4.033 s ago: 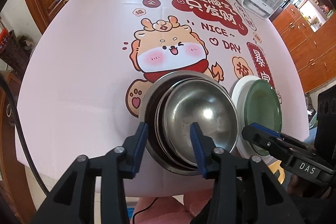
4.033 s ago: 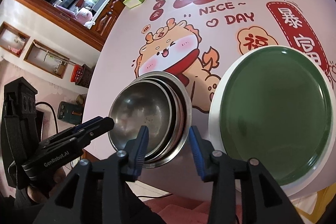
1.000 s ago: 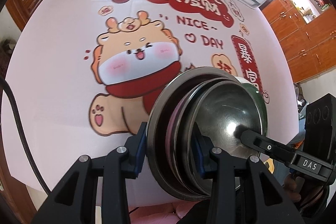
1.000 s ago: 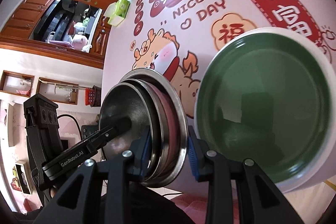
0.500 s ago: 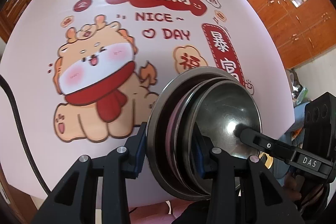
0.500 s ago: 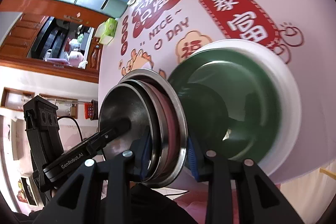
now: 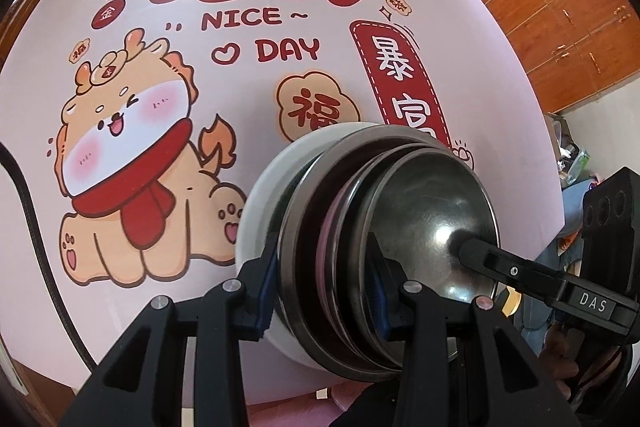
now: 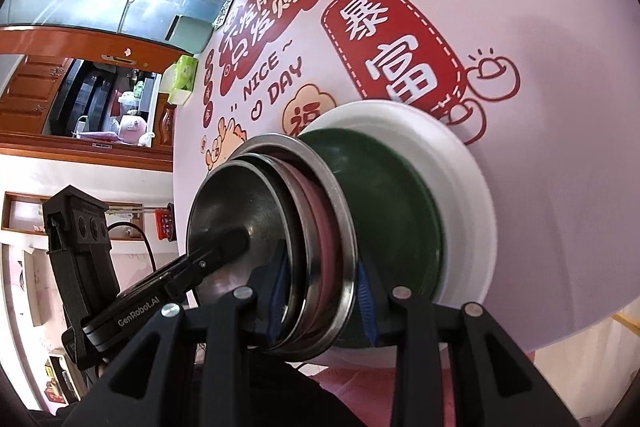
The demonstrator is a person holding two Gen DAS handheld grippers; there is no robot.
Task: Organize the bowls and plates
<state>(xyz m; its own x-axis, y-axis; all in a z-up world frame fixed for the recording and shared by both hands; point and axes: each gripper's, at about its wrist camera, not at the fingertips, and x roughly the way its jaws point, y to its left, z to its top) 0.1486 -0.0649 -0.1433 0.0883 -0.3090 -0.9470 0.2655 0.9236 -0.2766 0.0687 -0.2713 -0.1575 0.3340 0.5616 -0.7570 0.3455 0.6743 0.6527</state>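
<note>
Both claws hold the nested stack of steel bowls (image 7: 404, 239) by opposite rims, one on each side, which I take to be the way to carry several bowls at once without them tipping or sliding apart. The left claw (image 7: 324, 283) is clamped over the stack's near rim, one finger outside, one inside; the right claw (image 8: 322, 291) pinches the rim on its side likewise. The stack hangs tilted above the green plate (image 8: 384, 195), which sits inside a white plate (image 8: 460, 187) near the edge of the worktop (image 7: 224, 99). Whether the bowls already touch the green plate I cannot tell.
</note>
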